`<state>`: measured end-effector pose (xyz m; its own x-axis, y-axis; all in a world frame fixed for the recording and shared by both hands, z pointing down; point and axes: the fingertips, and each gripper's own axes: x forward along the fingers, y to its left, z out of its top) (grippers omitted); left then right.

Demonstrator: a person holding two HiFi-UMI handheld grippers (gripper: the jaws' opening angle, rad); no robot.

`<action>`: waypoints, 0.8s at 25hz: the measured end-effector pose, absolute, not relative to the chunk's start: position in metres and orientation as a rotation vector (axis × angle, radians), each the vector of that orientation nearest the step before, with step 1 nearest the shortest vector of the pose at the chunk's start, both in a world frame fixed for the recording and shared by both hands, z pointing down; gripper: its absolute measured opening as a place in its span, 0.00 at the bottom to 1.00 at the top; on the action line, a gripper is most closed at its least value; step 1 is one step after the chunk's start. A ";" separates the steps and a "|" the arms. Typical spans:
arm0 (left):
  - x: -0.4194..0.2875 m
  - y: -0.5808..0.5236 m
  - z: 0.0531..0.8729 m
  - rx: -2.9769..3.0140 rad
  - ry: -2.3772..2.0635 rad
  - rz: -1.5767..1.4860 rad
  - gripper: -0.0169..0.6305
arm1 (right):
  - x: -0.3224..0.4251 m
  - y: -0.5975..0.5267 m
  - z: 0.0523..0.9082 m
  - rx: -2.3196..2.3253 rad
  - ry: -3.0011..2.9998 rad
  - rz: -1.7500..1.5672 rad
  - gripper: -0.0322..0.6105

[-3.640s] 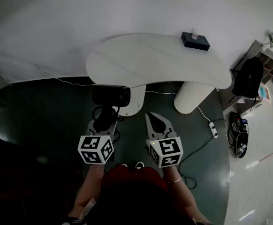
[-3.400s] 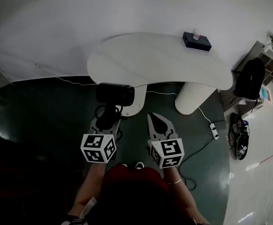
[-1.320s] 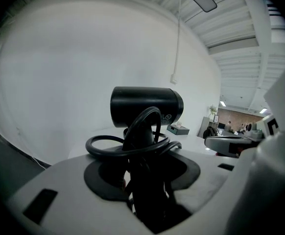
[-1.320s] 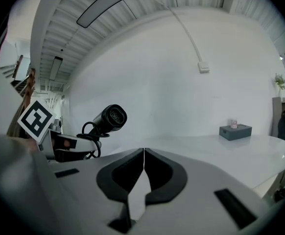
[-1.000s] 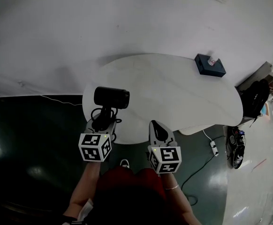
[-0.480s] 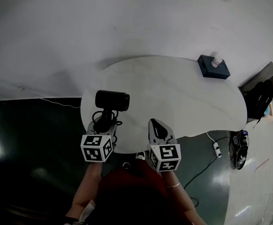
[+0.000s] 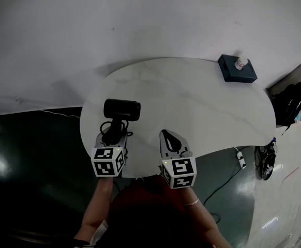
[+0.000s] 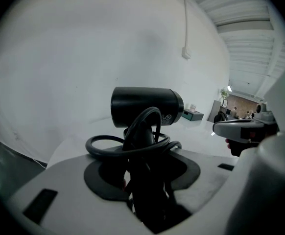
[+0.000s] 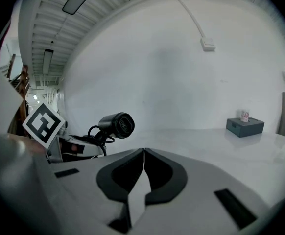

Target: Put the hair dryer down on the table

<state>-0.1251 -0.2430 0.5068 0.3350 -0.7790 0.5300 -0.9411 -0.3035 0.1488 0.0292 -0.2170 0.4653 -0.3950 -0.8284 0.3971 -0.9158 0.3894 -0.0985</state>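
Lower left of centre in head view: left gripper [image 7: 114, 132] seen clamped on handle of black hair dryer [image 7: 122, 109], cord [image 8: 128, 148] looped round handle just above jaws. Dryer barrel shown crosswise over left part of white table [image 7: 202, 112]; contact with tabletop cannot be told. Lower centre: right gripper [image 7: 170, 136] held over near table edge, jaws closed together, nothing between them. Upper right: dark box [image 7: 237, 70] set near far table edge, small pale item [image 7: 241, 63] on top
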 end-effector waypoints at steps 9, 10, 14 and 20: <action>-0.107 -0.271 0.533 2.148 -1.498 0.605 0.33 | 0.041 -0.240 0.481 1.504 -2.355 0.472 0.07; -0.106 -0.273 0.534 2.142 -1.501 0.613 0.33 | 0.042 -0.242 0.482 1.500 -2.353 0.474 0.07; -0.104 -0.279 0.542 2.122 -1.505 0.639 0.33 | 0.045 -0.248 0.488 1.490 -2.348 0.487 0.07; -0.103 -0.287 0.556 2.092 -1.495 0.698 0.33 | 0.046 -0.256 0.495 1.476 -2.338 0.503 0.07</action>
